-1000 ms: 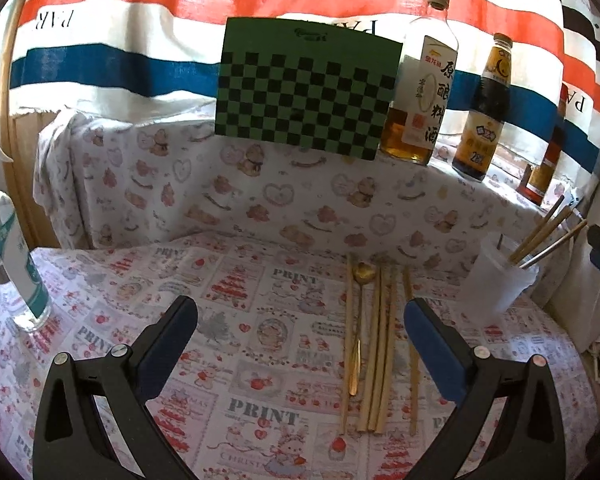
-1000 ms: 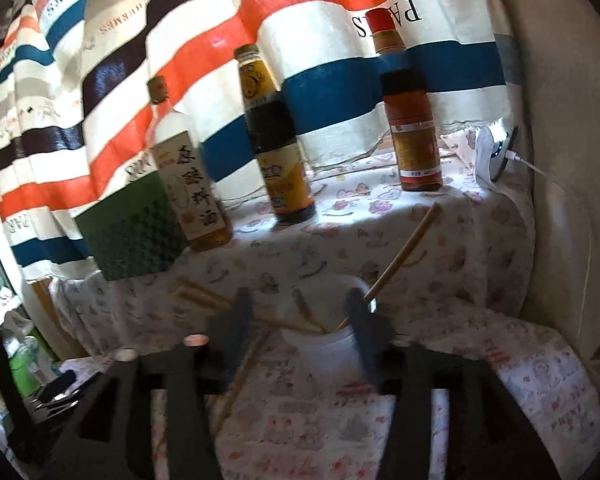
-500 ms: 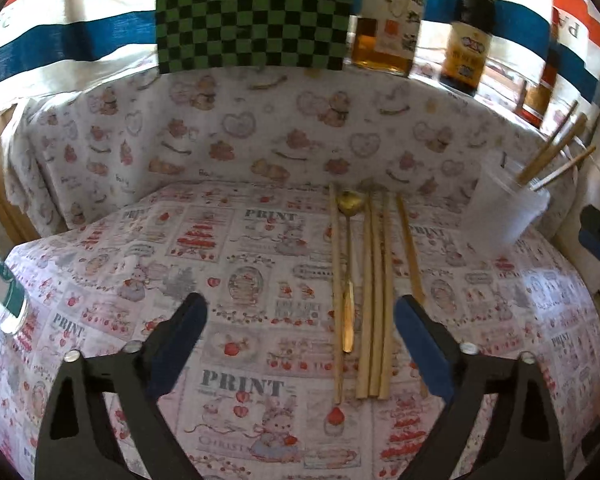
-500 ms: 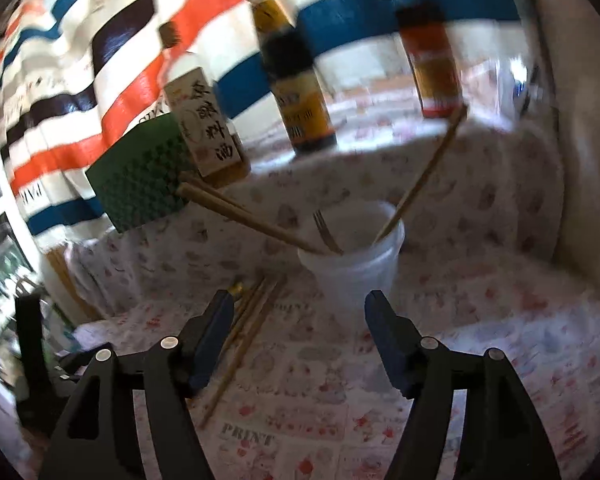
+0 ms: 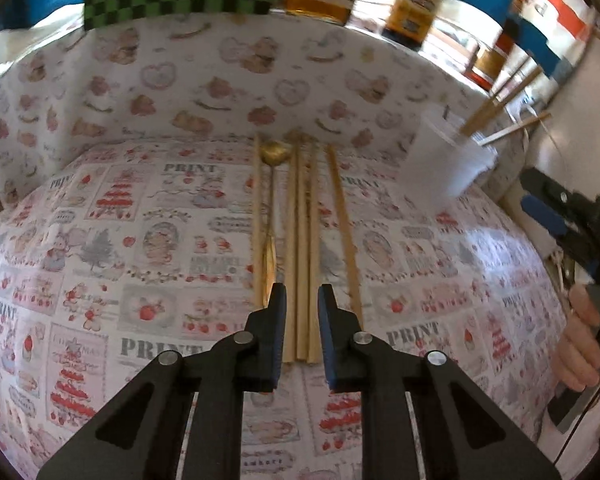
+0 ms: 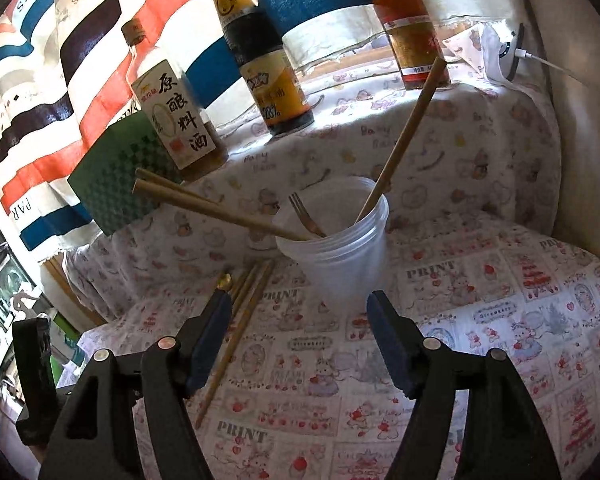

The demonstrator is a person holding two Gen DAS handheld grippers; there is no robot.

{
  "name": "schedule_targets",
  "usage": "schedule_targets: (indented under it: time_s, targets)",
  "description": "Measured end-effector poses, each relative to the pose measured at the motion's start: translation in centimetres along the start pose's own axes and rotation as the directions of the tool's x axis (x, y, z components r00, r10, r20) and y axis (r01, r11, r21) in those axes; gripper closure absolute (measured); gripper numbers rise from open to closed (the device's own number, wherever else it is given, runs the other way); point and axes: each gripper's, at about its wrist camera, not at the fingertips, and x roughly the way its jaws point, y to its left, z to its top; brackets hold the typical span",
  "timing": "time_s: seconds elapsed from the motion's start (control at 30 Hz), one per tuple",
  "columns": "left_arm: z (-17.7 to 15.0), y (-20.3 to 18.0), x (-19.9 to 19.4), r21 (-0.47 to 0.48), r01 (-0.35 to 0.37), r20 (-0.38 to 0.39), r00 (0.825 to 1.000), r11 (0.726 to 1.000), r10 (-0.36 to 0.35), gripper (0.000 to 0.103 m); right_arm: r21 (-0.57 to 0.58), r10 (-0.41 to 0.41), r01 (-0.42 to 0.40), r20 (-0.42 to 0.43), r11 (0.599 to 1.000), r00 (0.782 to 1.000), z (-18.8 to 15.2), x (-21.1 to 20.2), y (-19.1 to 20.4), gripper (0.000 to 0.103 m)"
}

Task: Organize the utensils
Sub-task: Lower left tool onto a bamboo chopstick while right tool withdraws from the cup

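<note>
The left claw [image 5: 302, 302] is narrowed around the chopsticks [image 5: 300, 240] lying on the bench [image 5: 140, 240], while the right claw [image 6: 300, 316] stays spread before the plastic cup [image 6: 336, 256] holding a fork [image 6: 306, 216].

Bright daylight pours in behind my bottles [image 6: 268, 76], leaving them backlit and glaring on the shelf cloth. My fisheye lenses bend the edges into dark corners. The cup [image 5: 444, 160] and far bottles look softly blurred.

Right gripper [image 6: 300, 332], jaws wide apart, facing a translucent cup [image 6: 336, 256] holding chopsticks [image 6: 220, 210] (and a fork [image 6: 306, 216]); loose chopsticks [image 6: 240, 320] lie left.
</note>
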Motion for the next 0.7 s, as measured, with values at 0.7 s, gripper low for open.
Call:
schedule_targets:
  time_s: [0.7]
  targets:
    - [-0.5, 0.1, 2.0, 0.016, -0.112, -0.097, 0.989, 0.994, 0.113, 0.087, -0.064, -0.005, 0.003, -0.031, 0.998, 1.000, -0.5, 0.3, 1.2, 0.028]
